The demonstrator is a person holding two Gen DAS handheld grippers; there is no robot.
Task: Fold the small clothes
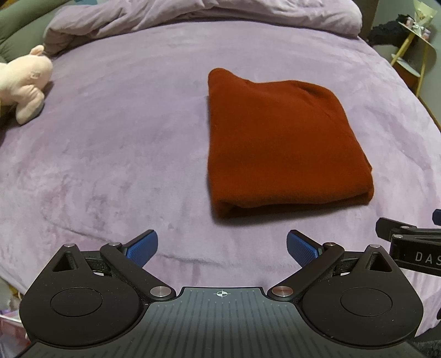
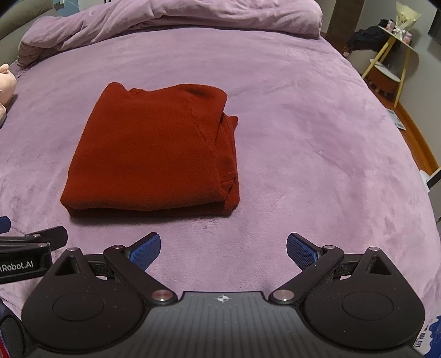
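Note:
A dark red knit garment point(image 1: 278, 143) lies folded into a compact rectangle on the purple bed cover point(image 1: 124, 143). It also shows in the right wrist view point(image 2: 154, 154), with stacked layers along its right edge. My left gripper point(image 1: 222, 247) is open and empty, just short of the garment's near edge and slightly left of it. My right gripper point(image 2: 223, 247) is open and empty, near the garment's front right corner, not touching it. Each gripper shows at the edge of the other's view.
A bunched purple duvet point(image 2: 171, 19) lies along the far side of the bed. A pink plush toy point(image 1: 22, 82) sits at the left edge. A yellow-legged side table point(image 2: 391, 49) stands beyond the bed's right side, above a wooden floor.

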